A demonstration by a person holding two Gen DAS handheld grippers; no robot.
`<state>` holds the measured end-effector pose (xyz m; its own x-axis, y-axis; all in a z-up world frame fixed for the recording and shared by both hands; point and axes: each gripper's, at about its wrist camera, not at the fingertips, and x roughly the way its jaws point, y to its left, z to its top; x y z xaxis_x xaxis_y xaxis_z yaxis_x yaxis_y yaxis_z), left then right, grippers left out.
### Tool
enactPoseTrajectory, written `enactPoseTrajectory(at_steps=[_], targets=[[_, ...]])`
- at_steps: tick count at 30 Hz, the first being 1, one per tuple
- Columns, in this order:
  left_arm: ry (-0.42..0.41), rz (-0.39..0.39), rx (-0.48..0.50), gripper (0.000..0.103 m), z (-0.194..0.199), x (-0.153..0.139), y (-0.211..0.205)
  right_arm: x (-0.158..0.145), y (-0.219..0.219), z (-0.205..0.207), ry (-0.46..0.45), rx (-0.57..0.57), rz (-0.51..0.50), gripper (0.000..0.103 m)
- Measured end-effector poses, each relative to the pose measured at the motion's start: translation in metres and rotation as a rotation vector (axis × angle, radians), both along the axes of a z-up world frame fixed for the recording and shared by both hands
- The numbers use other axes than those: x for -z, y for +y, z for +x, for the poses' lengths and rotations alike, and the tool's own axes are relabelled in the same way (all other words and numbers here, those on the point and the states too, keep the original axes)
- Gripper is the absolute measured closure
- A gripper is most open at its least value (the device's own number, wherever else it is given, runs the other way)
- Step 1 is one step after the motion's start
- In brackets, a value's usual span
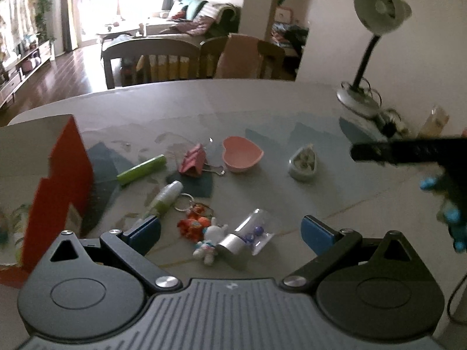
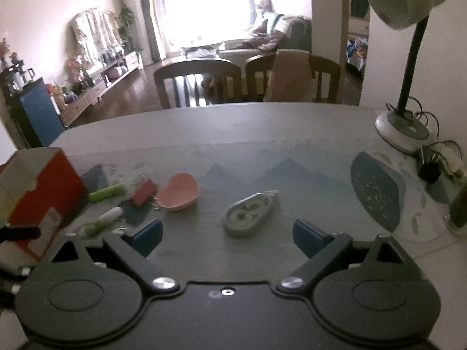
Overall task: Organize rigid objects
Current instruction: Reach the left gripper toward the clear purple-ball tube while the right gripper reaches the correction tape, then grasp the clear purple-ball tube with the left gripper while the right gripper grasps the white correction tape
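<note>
Left wrist view suggests sorting has hardly begun: left gripper [image 1: 230, 232] and right gripper [image 2: 227, 234] both gape wide and empty, while the pink heart-shaped dish [image 1: 242, 154] and small trinkets lie scattered at twelve o'clock beside the red-and-white cardboard box [image 1: 62, 180] at nine.

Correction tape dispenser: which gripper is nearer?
Right. The right gripper sits just short of the correction tape dispenser, jaws open; the left gripper hangs over the keychains, dispenser farther off to its right.

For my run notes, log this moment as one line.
left gripper: open, empty | right gripper: open, empty | grey oval correction-tape dispenser: ahead of right gripper | pink heart-shaped dish: on table
</note>
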<state>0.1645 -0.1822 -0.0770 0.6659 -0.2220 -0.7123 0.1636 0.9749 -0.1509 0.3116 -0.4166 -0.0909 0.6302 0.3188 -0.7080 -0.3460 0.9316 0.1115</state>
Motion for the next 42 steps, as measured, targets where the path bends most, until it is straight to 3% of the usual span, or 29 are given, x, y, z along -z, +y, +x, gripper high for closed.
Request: enactPoseTrajectory(at_steps=[12, 19, 29, 39, 42], targets=[[0.04, 0.105, 0.103, 0.001, 0.027, 0.037, -0.036, 0.057, 0.013, 0.06, 0.094, 0.034, -0.061, 0.017], [0.042, 0.126, 0.14, 0.002, 0.033, 0.045, -0.046, 0.078, 0.029, 0.086, 0.123, 0.063, -0.074, 0.021], [0.047, 0.177, 0.192, 0.033, 0.035, 0.054, -0.057, 0.098, 0.043, 0.095, 0.146, 0.105, -0.107, 0.027], [0.057, 0.213, 0.211, 0.038, 0.035, 0.061, -0.066, 0.101, 0.046, 0.096, 0.129, 0.09, -0.131, 0.033], [0.076, 0.22, 0.218, 0.052, 0.036, 0.064, -0.069, 0.101, 0.042, 0.093, 0.127, 0.087, -0.129, 0.036]])
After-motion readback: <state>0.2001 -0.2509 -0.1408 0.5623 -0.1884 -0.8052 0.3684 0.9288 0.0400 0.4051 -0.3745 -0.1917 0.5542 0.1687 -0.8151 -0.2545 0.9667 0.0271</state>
